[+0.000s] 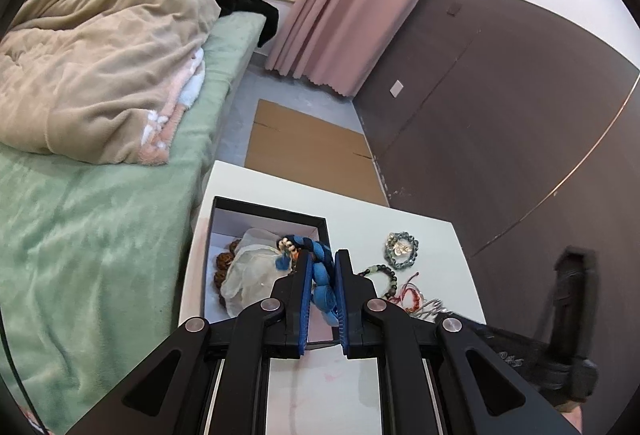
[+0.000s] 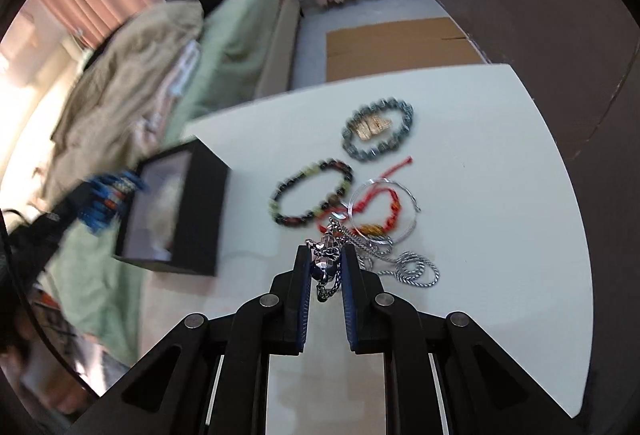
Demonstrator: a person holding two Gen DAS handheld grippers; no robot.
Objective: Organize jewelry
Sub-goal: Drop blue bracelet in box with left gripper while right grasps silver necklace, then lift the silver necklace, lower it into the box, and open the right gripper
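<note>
My left gripper is shut on a blue tasselled bead piece and holds it over the right edge of the black jewelry box. The box holds a cream pouch and brown beads. My right gripper is shut on a silver chain with a metal pendant above the white table. On the table lie a grey-blue bead bracelet, a dark and green bead bracelet, a red cord bracelet and a silver rope chain. The box stands at left.
A bed with a green sheet and a beige blanket runs along the table's left side. Flat cardboard lies on the floor beyond the table. A dark wall stands at right, pink curtains behind.
</note>
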